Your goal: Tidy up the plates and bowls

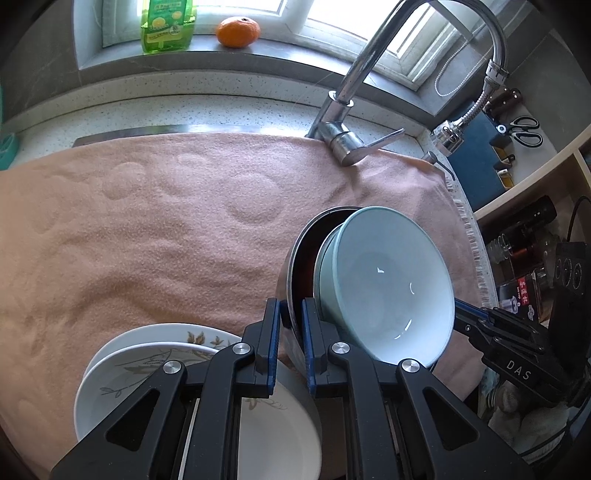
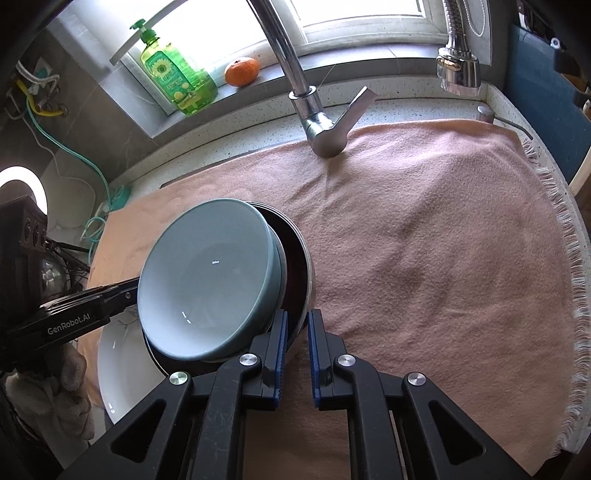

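A steel bowl (image 1: 295, 258) with a dark inside holds two nested pale blue bowls (image 1: 391, 284), all tilted and raised above the pink towel (image 1: 147, 229). My left gripper (image 1: 290, 314) is shut on the steel bowl's rim at one side. My right gripper (image 2: 295, 325) is shut on the same rim (image 2: 308, 280) at the opposite side; its arm shows in the left wrist view (image 1: 509, 347). The blue bowls (image 2: 207, 277) fill the middle left of the right wrist view. Two stacked white plates with leaf prints (image 1: 122, 369) lie on the towel below the left gripper, partly hidden by it.
A chrome faucet (image 1: 343, 122) rises at the back of the towel, with a pull-out spray head (image 2: 458, 70). A green soap bottle (image 1: 166, 26) and an orange (image 1: 238, 31) sit on the windowsill. Shelves with scissors (image 1: 524, 131) and jars stand at right.
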